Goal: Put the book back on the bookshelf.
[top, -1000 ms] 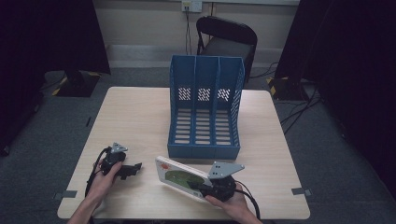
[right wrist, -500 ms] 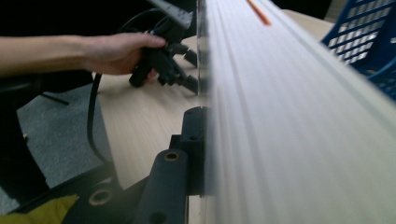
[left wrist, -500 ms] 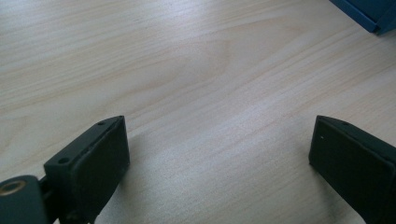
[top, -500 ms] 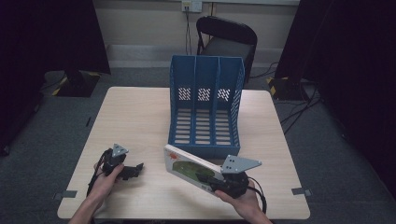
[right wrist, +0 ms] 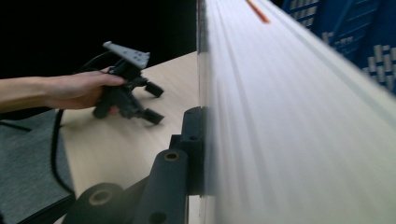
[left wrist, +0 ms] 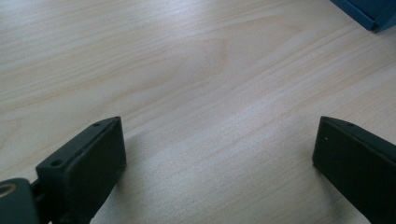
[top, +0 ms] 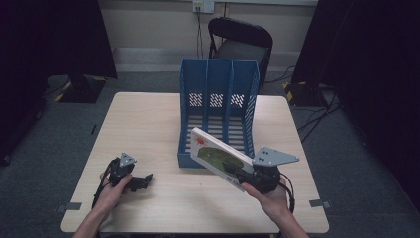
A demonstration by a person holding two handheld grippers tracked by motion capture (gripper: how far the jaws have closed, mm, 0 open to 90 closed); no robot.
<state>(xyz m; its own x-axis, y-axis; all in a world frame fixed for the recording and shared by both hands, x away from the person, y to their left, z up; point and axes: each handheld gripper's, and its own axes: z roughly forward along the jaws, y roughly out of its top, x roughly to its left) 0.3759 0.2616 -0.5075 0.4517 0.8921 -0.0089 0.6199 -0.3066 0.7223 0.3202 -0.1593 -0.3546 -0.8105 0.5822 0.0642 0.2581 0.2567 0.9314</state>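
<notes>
High view: book (top: 218,156) in right gripper (top: 236,173)

Handheld grippers, bare forearms, no sleeves seen.
Left gripper (top: 143,180): black body, two flat black jaws with small screw holes, grey three-cornered plate, black cable. Right gripper (top: 233,172): same build.

1. Flat white picture book (right wrist: 299,116) is motion-blurred in right gripper view; cover unreadable.
2. It hides the right gripper's far jaw.
3. Blue plastic three-slot file rack (left wrist: 369,11) is cut off (corner only) in left gripper view.
</notes>
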